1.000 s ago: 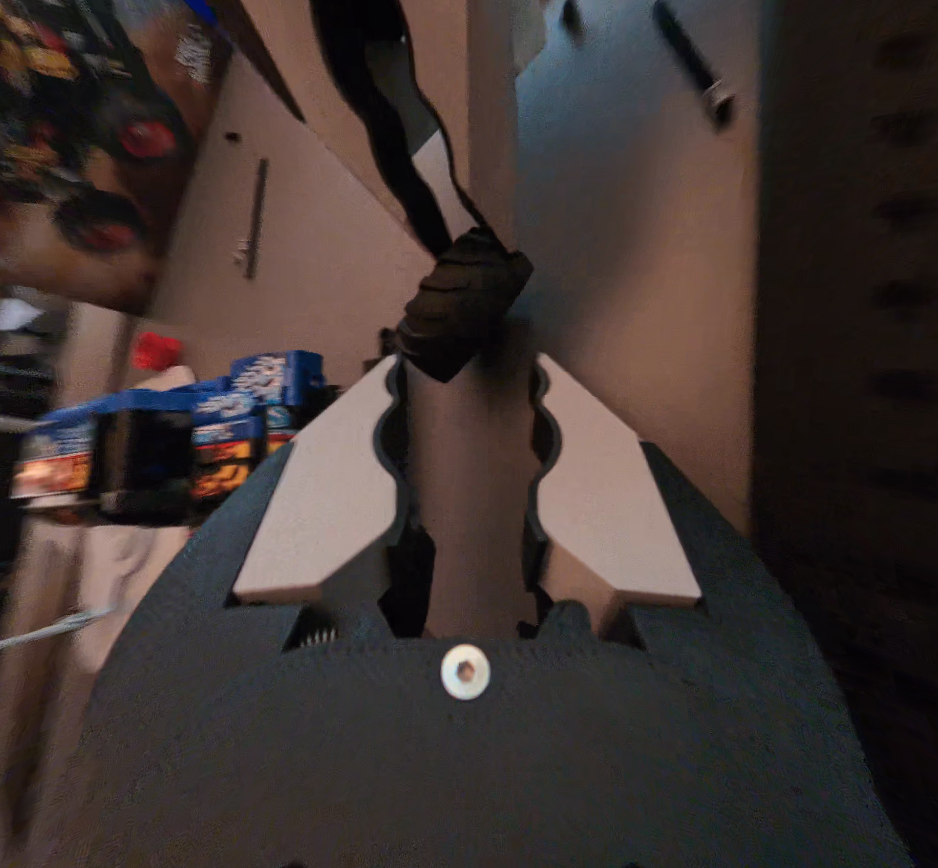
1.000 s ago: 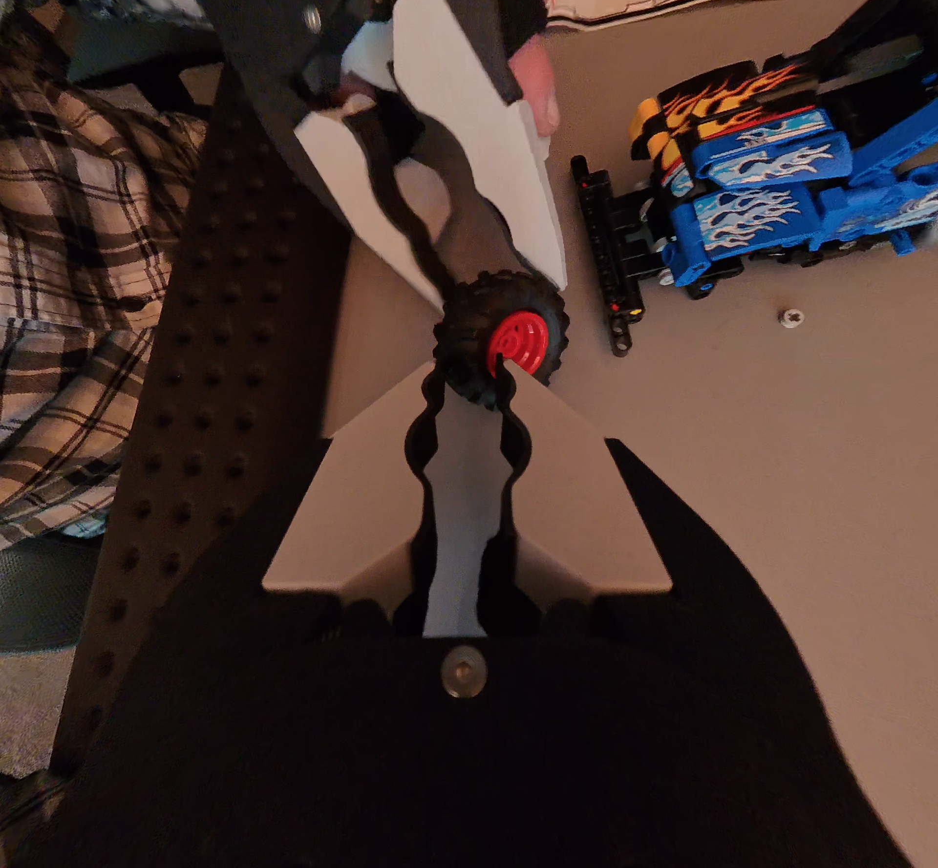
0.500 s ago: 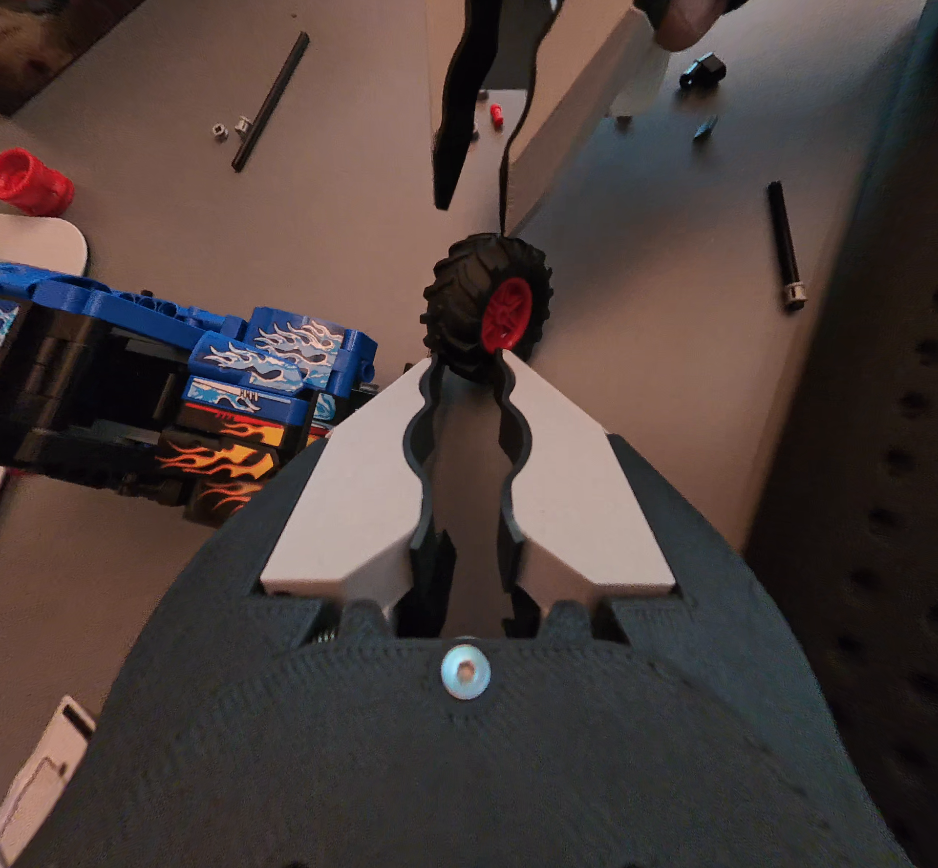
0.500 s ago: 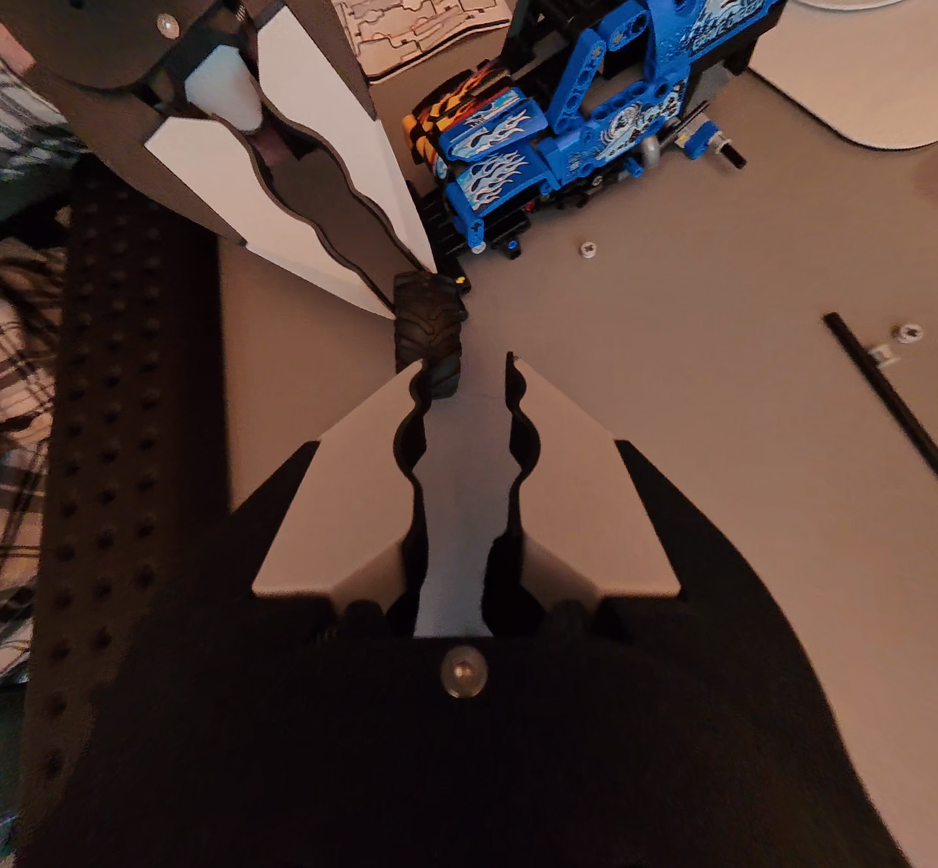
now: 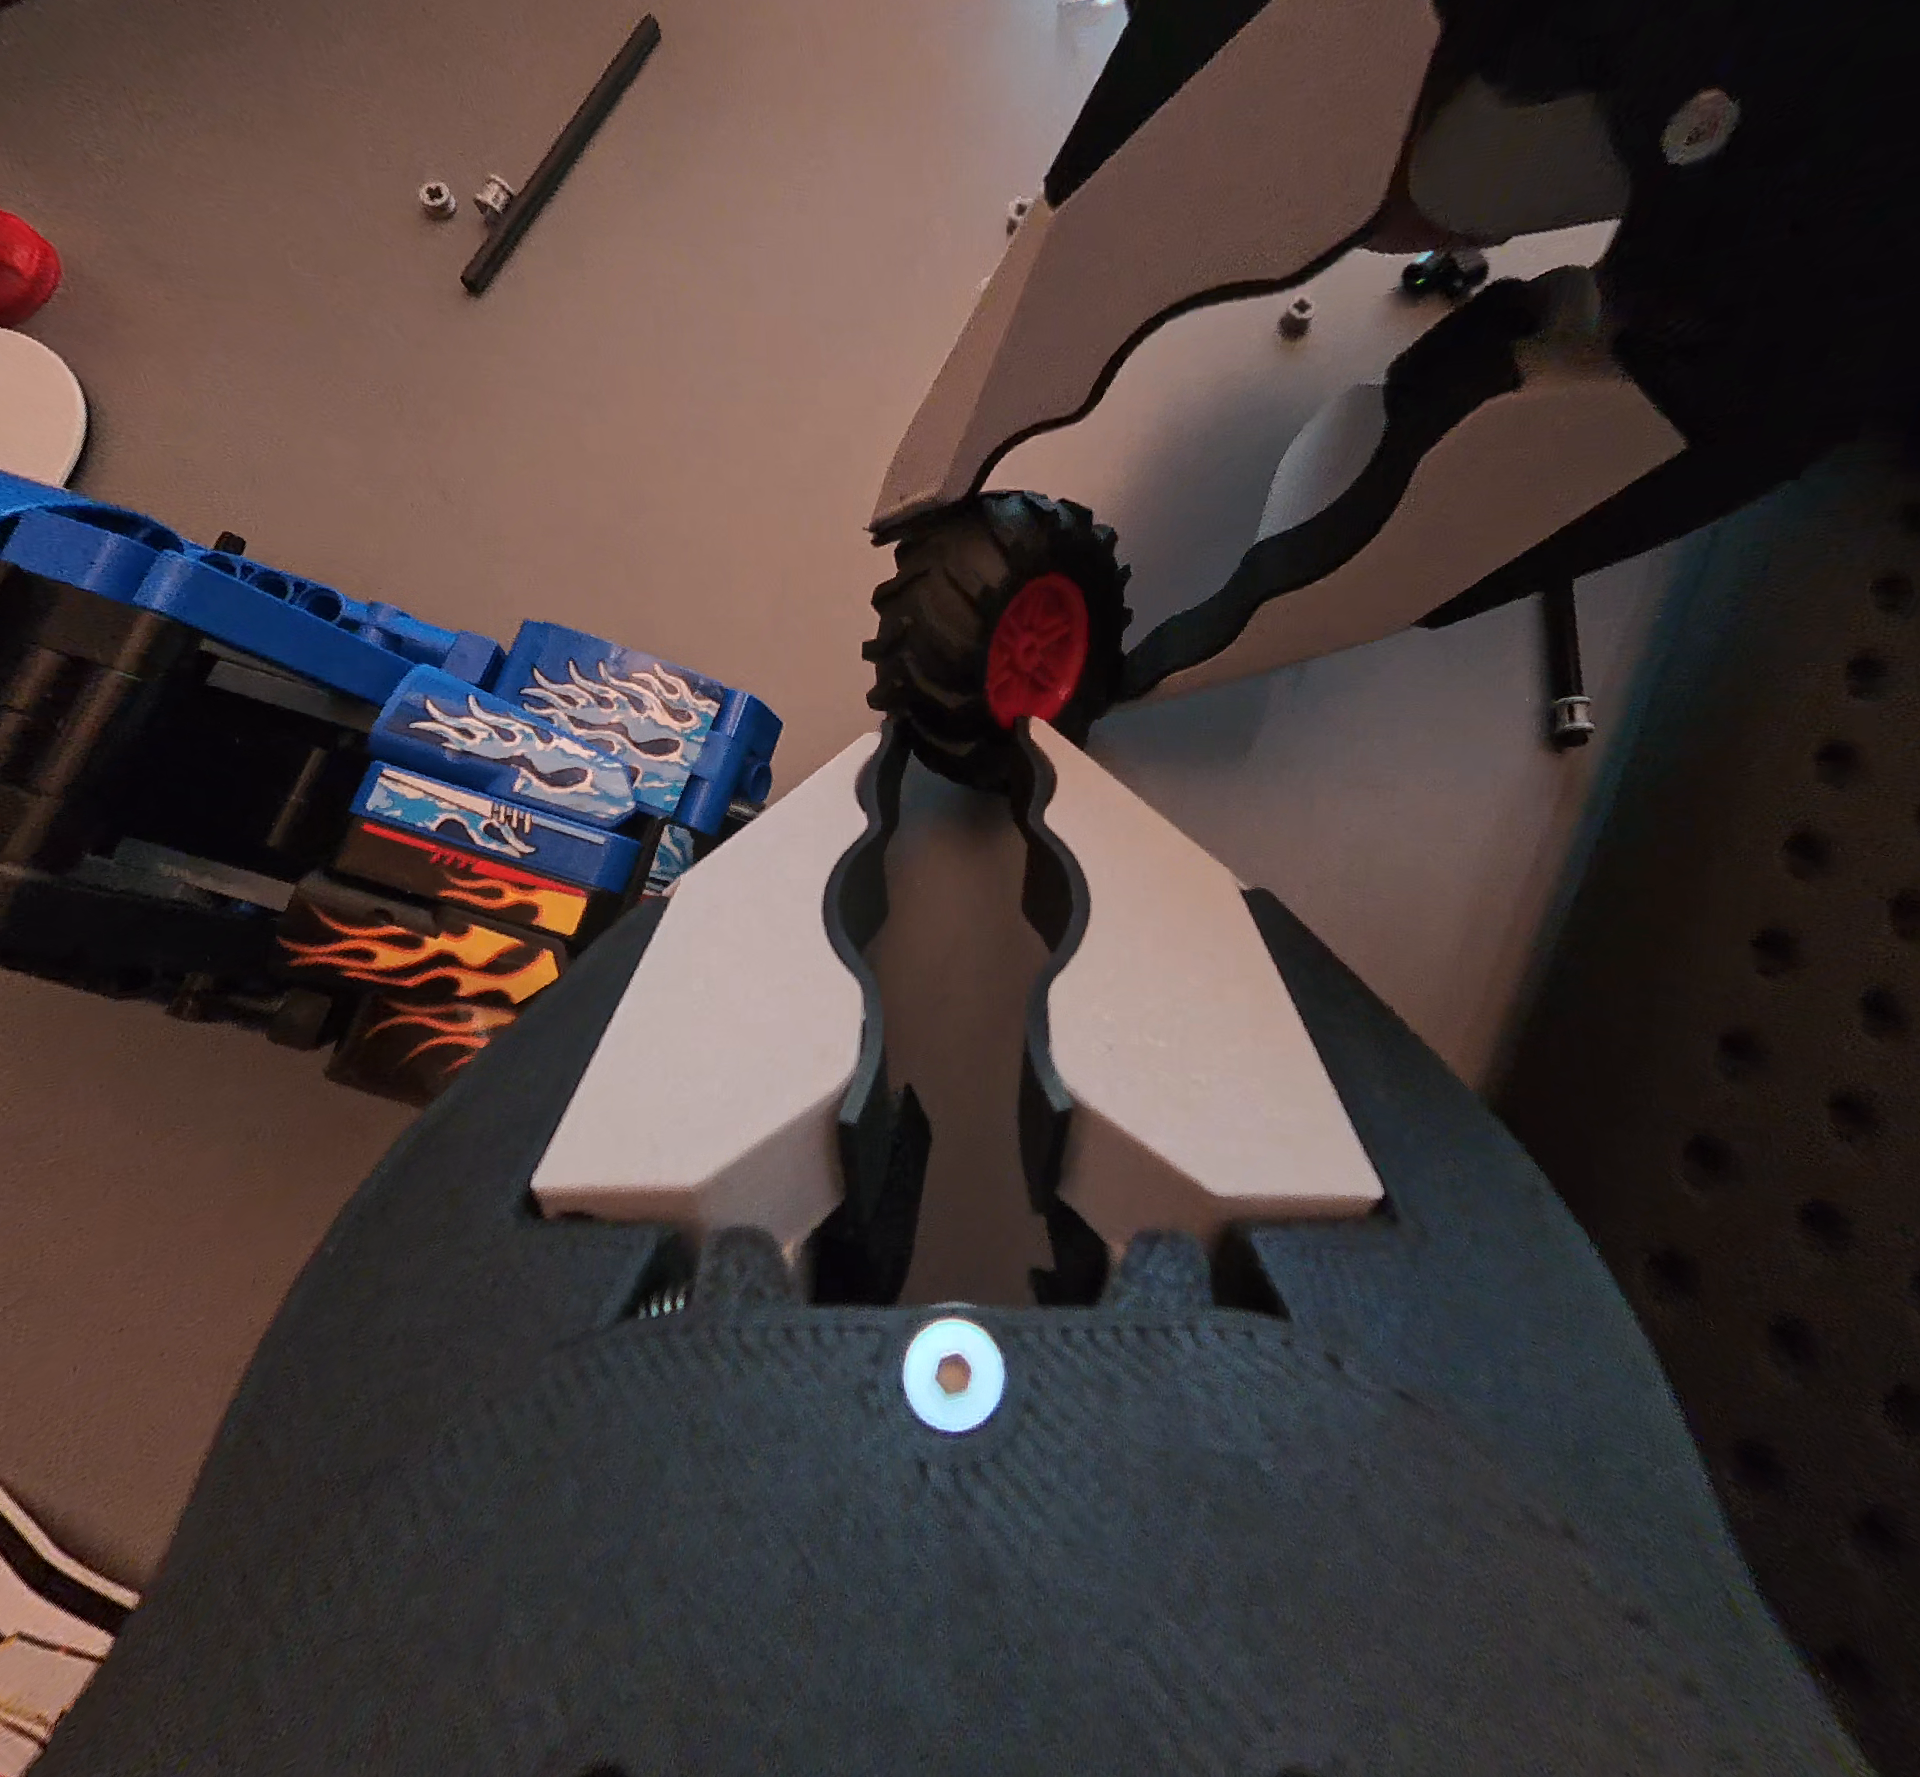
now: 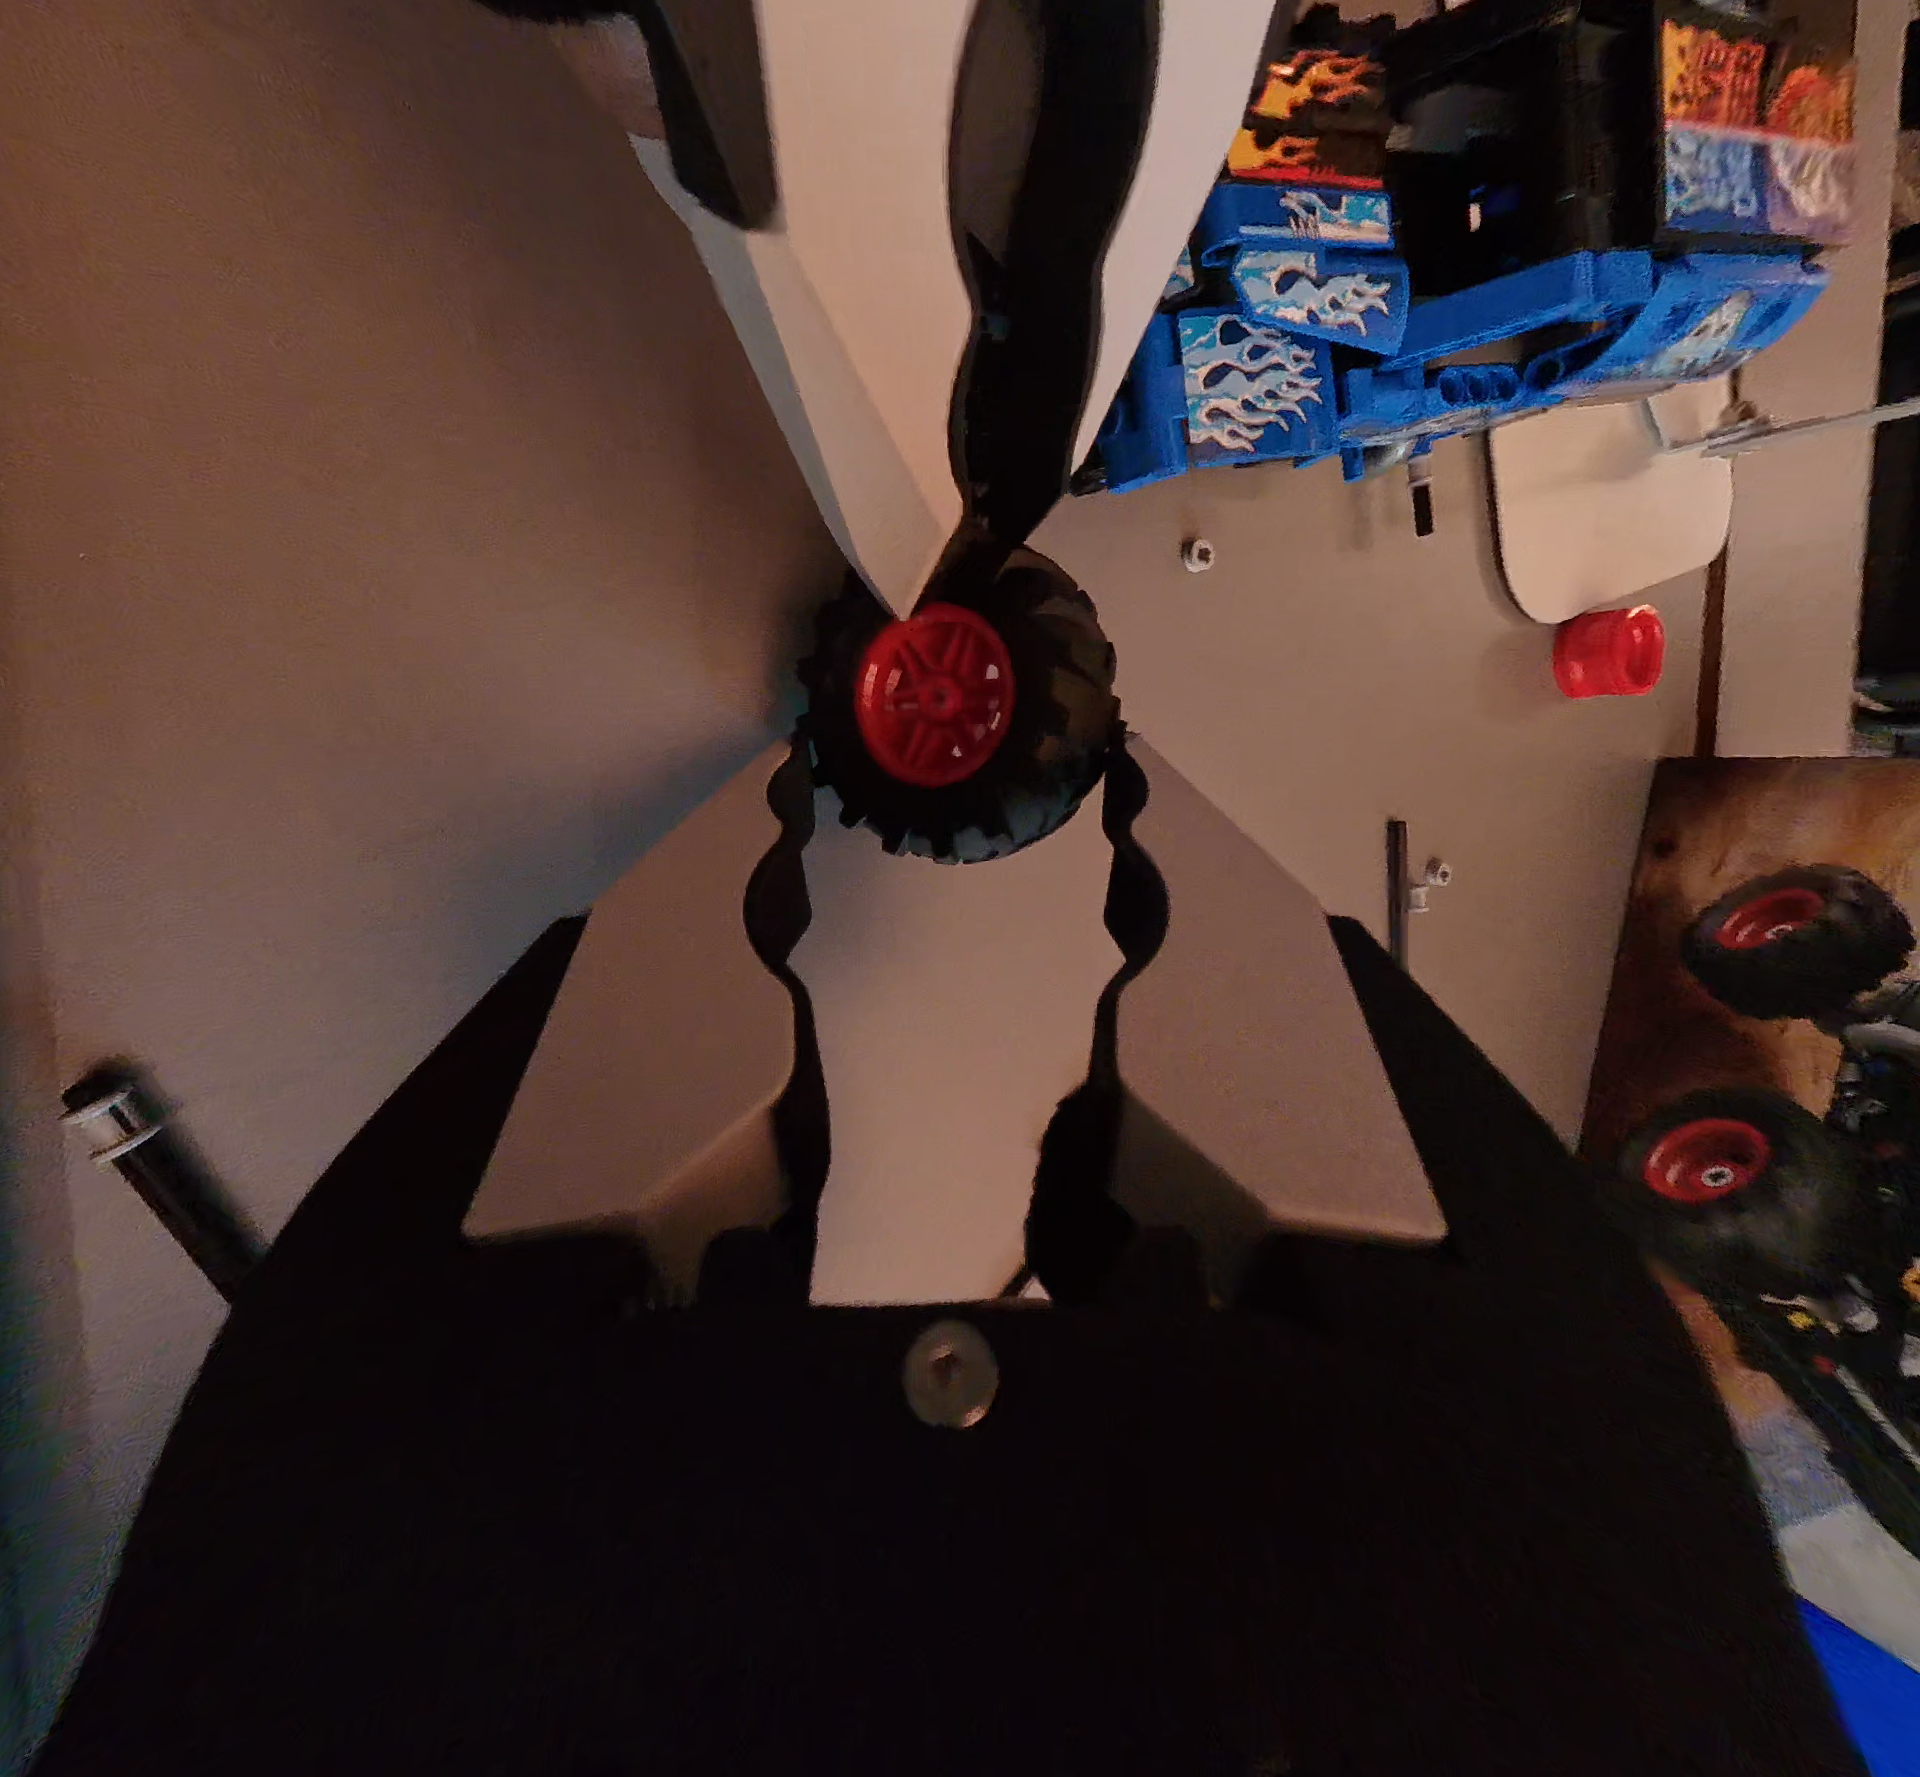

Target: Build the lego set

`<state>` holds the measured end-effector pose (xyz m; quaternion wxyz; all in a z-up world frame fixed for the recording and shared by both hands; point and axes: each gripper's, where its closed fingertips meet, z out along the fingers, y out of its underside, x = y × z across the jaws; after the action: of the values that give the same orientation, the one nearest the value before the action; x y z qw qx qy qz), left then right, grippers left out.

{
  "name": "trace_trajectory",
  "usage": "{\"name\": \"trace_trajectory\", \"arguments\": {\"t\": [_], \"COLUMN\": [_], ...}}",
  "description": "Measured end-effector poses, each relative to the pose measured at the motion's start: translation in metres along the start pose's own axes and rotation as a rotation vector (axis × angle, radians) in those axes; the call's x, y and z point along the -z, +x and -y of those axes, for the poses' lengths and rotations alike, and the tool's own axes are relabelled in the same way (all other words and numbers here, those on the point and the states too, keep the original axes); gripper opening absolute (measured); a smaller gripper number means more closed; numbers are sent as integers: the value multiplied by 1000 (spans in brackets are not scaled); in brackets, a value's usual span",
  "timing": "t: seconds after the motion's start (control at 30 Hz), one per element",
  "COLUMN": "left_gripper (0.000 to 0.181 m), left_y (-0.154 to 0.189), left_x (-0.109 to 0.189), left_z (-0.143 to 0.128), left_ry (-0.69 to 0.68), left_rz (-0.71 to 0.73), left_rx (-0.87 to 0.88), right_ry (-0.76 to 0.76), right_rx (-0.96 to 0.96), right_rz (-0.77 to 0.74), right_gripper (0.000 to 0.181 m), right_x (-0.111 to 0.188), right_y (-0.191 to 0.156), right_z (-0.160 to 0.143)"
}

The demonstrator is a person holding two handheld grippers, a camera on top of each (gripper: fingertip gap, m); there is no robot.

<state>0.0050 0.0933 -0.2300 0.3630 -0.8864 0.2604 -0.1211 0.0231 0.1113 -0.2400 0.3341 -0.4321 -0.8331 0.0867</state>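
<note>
Two grippers meeting at one wheel point(image 5: 961, 621), black tyre on red hub, held clear above the table point(image 5: 727, 356).

Left wrist view:
- Left gripper point(image 5: 956, 735) clamped on the wheel's lower edge, one pad on the tread side, one on the hub face. Shallow bite, at the fingertips only.
- Right gripper point(image 5: 1008, 600) coming at the wheel from above and right, jaws spread, one tip on the tyre's top, the other by the hub side.
- Risk, as judged: nudge from the right tips against so shallow a hold, wheel twisting or popping out and rolling off. Rubber tread likely grippy, smooth hub face less so.
- Truck body point(image 5: 540, 792), blue with flame panels, left of the wheel, near but apart. Loose black axle point(image 5: 561, 158) and small grey bushes point(image 5: 436, 198) beyond the wheel, upper left.

Right wrist view:
- Right fingers straddling the tyre at both flanks; pressing or merely beside, cannot tell.
- Second risk: both grips letting go or pulling at once during the handover.
- Spare red hub point(image 6: 1608, 652) right of the wheel, beside a white pad point(image 6: 1621, 522); printed box point(image 6: 1787, 1104) lower right.

Surface and room: flat grey tabletop, dim warm light, dark perforated board point(image 5: 1766, 1000) along the edge right of the wheel.
</note>
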Motion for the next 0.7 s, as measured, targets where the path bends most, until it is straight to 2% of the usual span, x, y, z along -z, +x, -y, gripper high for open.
{"name": "trace_trajectory", "arguments": {"t": [0.17, 0.27, 0.4, 0.47, 0.63, 0.7], "left_gripper": [22, 33, 67, 86, 107, 109], "left_y": [6, -6, -47, -67, -95, -106], "left_x": [5, 23, 56, 65, 51, 42], "left_z": [6, 16, 28, 30, 22, 16], "left_ry": [49, 122, 186, 193, 117, 77], "left_rz": [-8, 106, 364, 445, 489, 529], "left_rx": [-41, -72, -78, -34, 114, 143], "right_ry": [79, 110, 108, 92, 81, 89], "right_rx": [-158, -257, -314, -309, -296, -293], "right_rz": [139, 239, 276, 264, 258, 262], "right_gripper": [54, 54, 55, 56, 57, 57], "right_x": [7, 10, 6, 4, 1, 2], "right_y": [-6, -13, -13, -13, -14, -14], "right_z": [-2, -6, -10, -12, -14, -12]}}
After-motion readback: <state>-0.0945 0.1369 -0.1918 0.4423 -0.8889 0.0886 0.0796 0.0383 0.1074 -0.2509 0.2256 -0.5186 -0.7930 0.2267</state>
